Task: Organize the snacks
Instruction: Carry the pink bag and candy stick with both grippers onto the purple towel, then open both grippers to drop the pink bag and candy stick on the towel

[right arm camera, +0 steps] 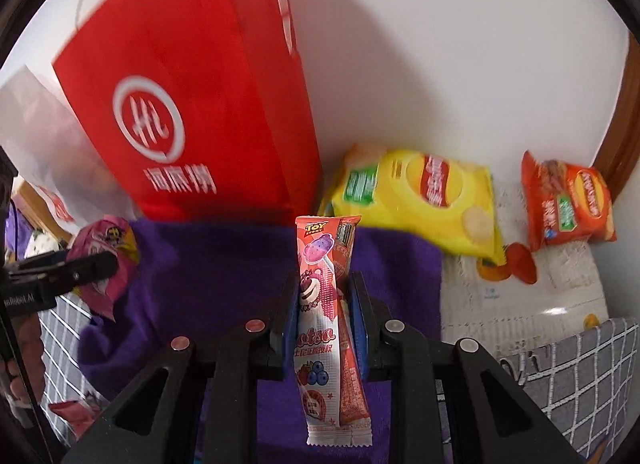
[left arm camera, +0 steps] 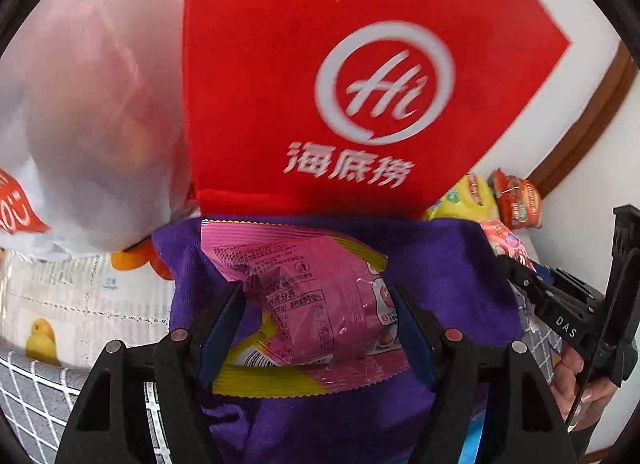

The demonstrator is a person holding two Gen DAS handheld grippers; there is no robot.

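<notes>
My left gripper (left arm camera: 316, 306) is shut on a puffy pink and yellow snack packet (left arm camera: 304, 300), held over a purple cloth (left arm camera: 452, 276). In the right wrist view that packet (right arm camera: 106, 264) shows at the left with the left gripper's finger in front of it. My right gripper (right arm camera: 322, 314) is shut on a slim pink Toy Story candy packet (right arm camera: 324, 304), which stands upright between the pads above the purple cloth (right arm camera: 208, 276). The right gripper (left arm camera: 520, 270) also shows at the right edge of the left wrist view, with a hand (left arm camera: 576, 380) on its grip.
A tall red paper bag (left arm camera: 320, 76) (right arm camera: 200, 112) stands behind the cloth against a white wall. A white plastic bag (left arm camera: 88, 124) sits to its left. A yellow chip bag (right arm camera: 416, 200) and an orange chip bag (right arm camera: 568, 204) lie at the right on a fruit-printed mat (right arm camera: 520, 304).
</notes>
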